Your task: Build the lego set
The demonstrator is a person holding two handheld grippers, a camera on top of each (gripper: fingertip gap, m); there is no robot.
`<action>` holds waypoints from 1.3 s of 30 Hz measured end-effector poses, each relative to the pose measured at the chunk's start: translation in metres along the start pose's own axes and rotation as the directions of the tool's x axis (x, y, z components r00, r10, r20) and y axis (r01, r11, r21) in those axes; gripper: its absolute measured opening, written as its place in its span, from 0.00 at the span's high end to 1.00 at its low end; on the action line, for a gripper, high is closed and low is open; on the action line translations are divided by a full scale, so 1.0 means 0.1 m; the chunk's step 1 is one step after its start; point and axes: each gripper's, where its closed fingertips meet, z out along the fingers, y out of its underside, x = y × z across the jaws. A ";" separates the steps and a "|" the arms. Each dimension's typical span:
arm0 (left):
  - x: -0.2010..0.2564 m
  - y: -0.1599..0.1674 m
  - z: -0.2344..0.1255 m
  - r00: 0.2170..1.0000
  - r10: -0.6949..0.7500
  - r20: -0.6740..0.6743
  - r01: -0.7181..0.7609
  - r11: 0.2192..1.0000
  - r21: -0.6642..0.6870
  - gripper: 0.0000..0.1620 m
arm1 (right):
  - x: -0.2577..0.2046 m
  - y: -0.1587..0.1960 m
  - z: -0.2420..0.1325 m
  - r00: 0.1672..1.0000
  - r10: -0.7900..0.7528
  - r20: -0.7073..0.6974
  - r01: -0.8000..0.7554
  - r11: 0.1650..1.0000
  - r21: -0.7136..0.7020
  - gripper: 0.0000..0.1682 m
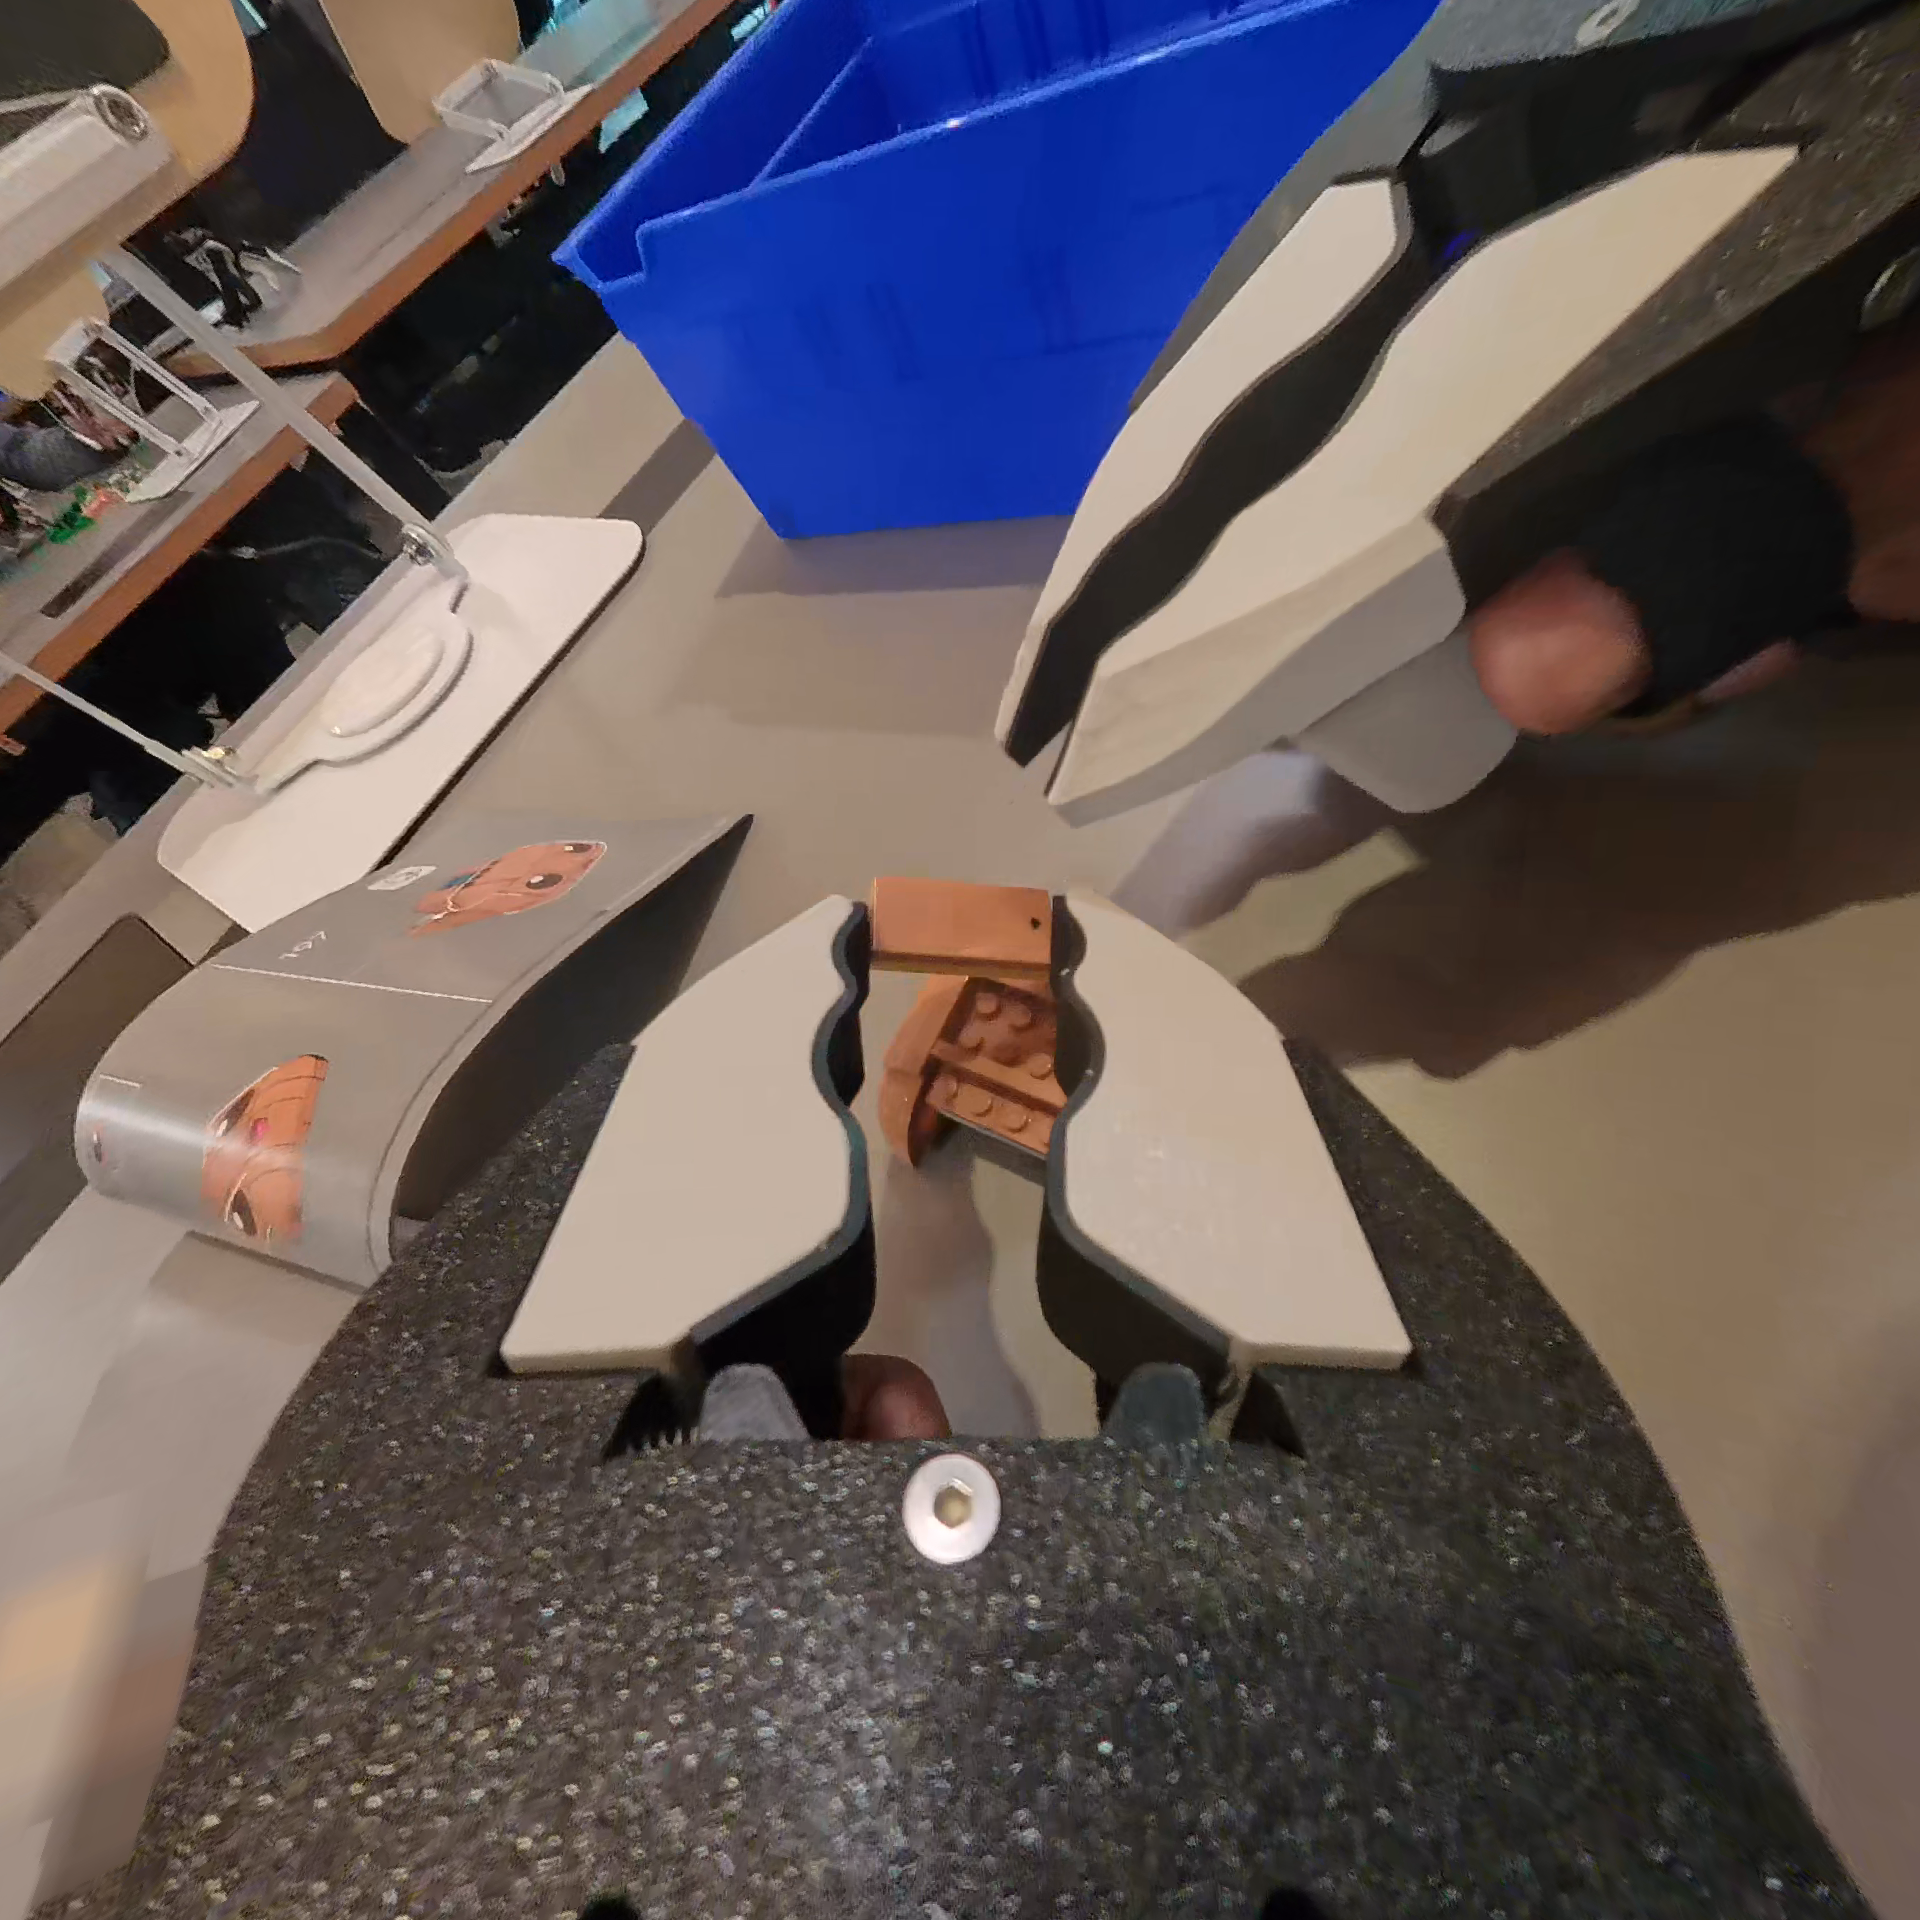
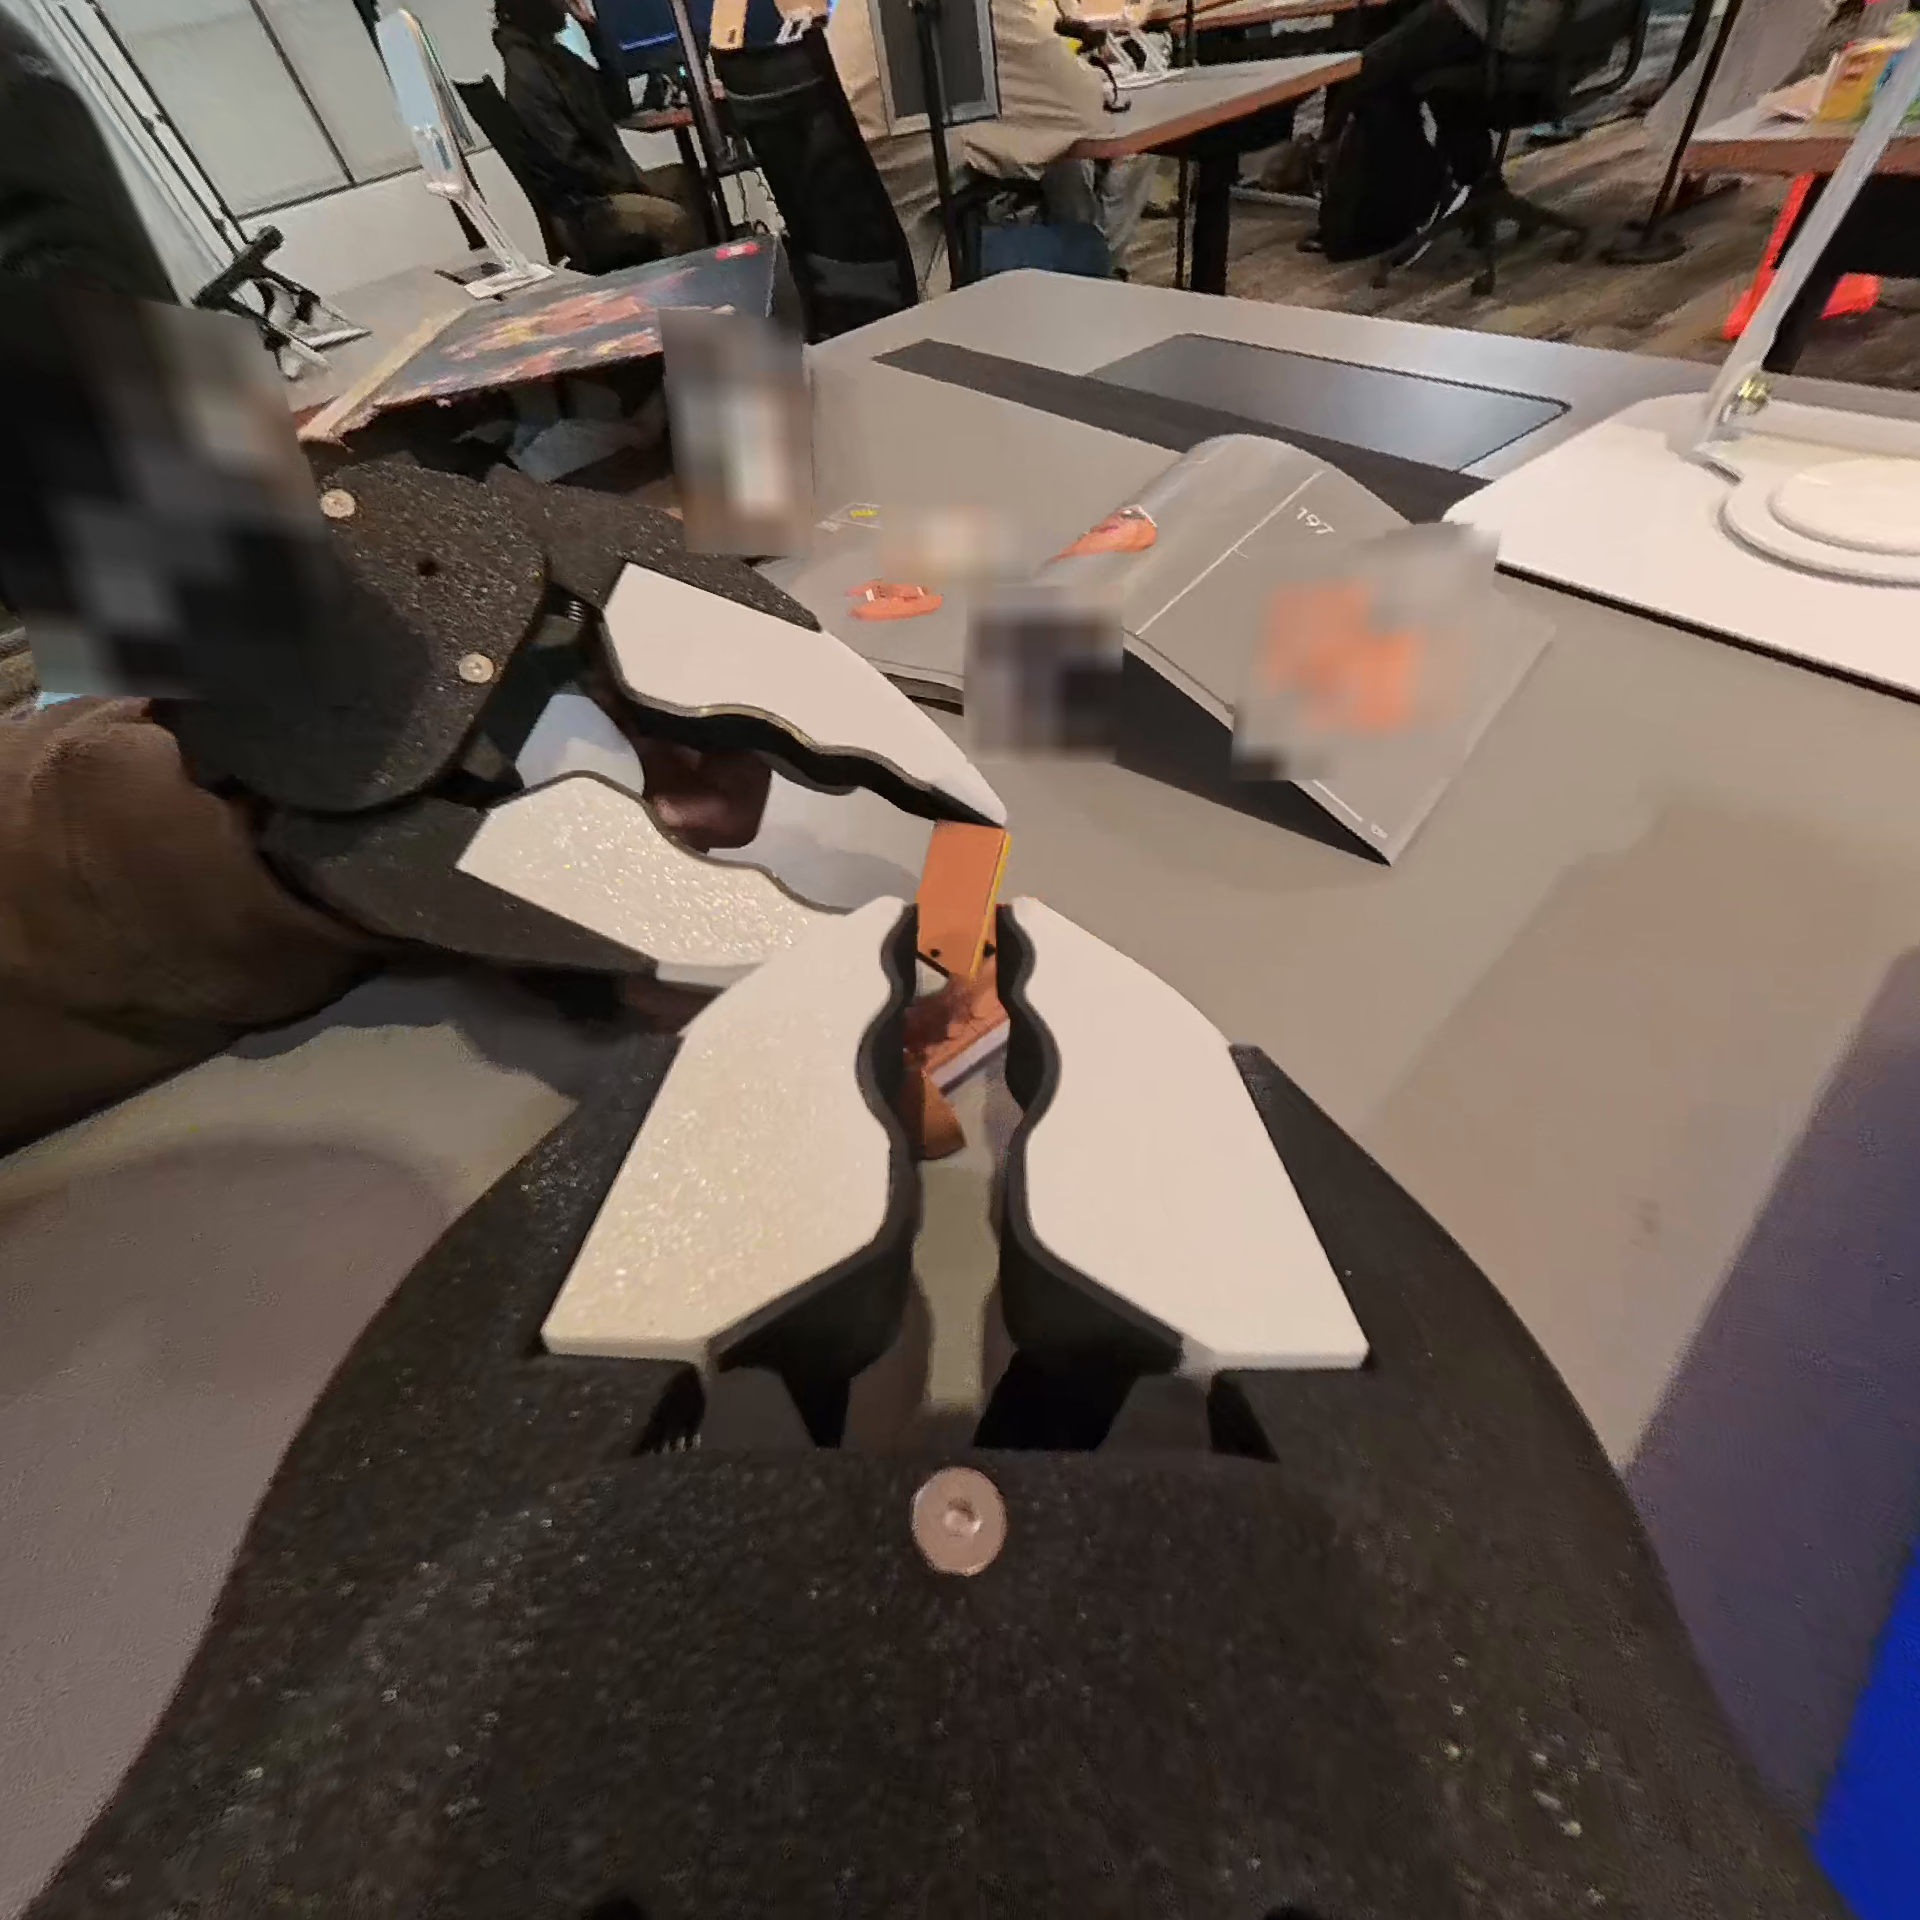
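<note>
My left gripper (image 1: pixel 961 925) is shut on a brown lego assembly (image 1: pixel 987 1049): a flat brown tile is pinched between the fingertips, with a studded, rounded part hanging below it, above the grey table (image 1: pixel 831 707). My right gripper (image 1: pixel 1039 769) hovers above and to the right of it, tips pointing down, jaws all but shut and holding nothing. In the right wrist view my right gripper (image 2: pixel 956 920) looks through its narrow slit at the brown assembly (image 2: pixel 961 894), which the left gripper (image 2: pixel 930 868) holds from the left.
A blue bin (image 1: pixel 935 312) stands at the back of the table and shows at the right edge of the right wrist view (image 2: pixel 1870 1558). An open instruction booklet (image 1: pixel 364 1039) (image 2: pixel 1299 582) lies left of the work spot. A white stand base (image 1: pixel 416 675) sits beyond it. A printed box (image 2: pixel 582 332) lies farther off. Left and right tips are no more than a few centimetres apart.
</note>
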 end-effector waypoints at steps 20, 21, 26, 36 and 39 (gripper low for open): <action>0.17 0.34 -0.07 0.960 0.002 -0.279 -0.034 0.993 -0.110 0.57 | 0.05 0.11 0.06 0.991 0.123 0.050 -0.117 0.987 -0.108 0.87; 0.17 0.36 -0.07 0.956 0.000 -0.294 -0.034 0.993 -0.109 0.56 | 0.05 0.11 0.06 0.991 0.121 0.051 -0.115 0.988 -0.106 0.87; 0.15 0.34 -0.06 0.924 -0.005 -0.383 -0.030 0.996 -0.085 0.46 | 0.02 0.10 0.08 0.994 0.081 0.075 -0.072 0.991 -0.113 0.87; 0.29 0.43 0.02 0.847 -0.003 -0.531 -0.106 0.979 -0.175 0.53 | 0.04 0.11 0.09 0.995 0.068 0.069 -0.059 0.991 -0.121 0.85; 0.30 0.42 0.02 0.848 -0.002 -0.530 -0.108 0.978 -0.176 0.57 | 0.04 0.12 0.08 0.995 0.072 0.066 -0.063 0.990 -0.127 0.85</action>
